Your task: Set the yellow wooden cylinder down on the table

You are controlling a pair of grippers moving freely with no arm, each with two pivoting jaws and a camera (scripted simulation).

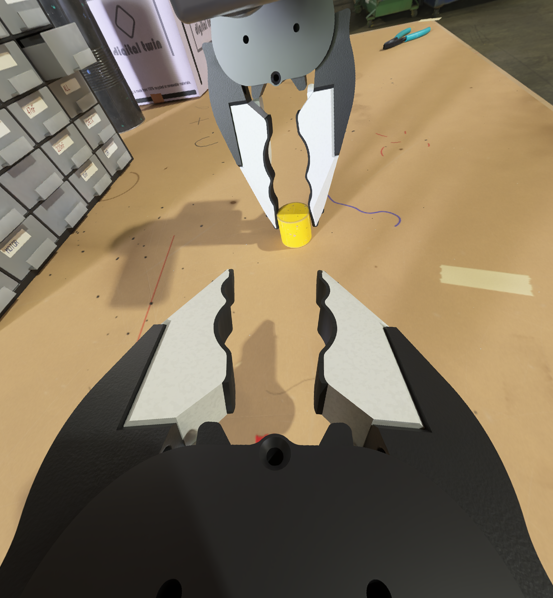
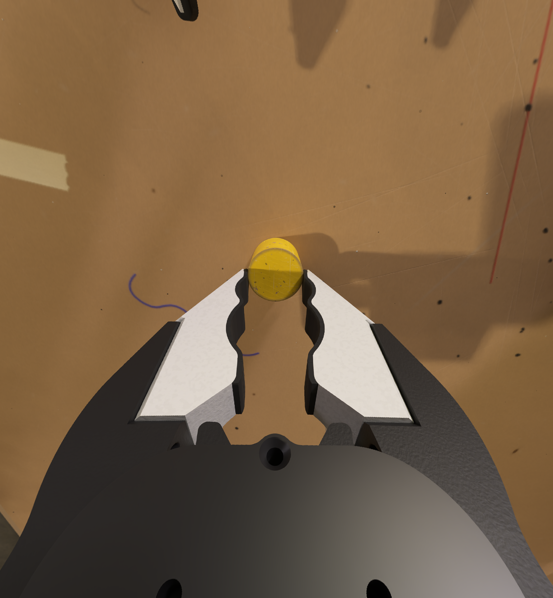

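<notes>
The yellow wooden cylinder [image 1: 294, 228] stands upright with its base on the brown table [image 1: 430, 200]. My right gripper [image 1: 296, 225] points steeply down at it, and its two white fingertips press the cylinder's upper sides. In the right wrist view the cylinder [image 2: 275, 275] sits between the tips of the right gripper [image 2: 275, 271], round top face towards the camera. My left gripper [image 1: 275, 272] is open and empty. It hovers over the table a short way in front of the cylinder. One of its fingertips [image 2: 186, 9] shows at the top edge of the right wrist view.
A grey drawer cabinet [image 1: 42, 145] stands along the left. A dark can [image 1: 113, 97] and a white box [image 1: 149, 48] stand behind it. Teal pliers [image 1: 407, 35] lie far right. A tape strip [image 1: 485, 280] is stuck to the table. The table edge [image 1: 527, 97] runs down the right.
</notes>
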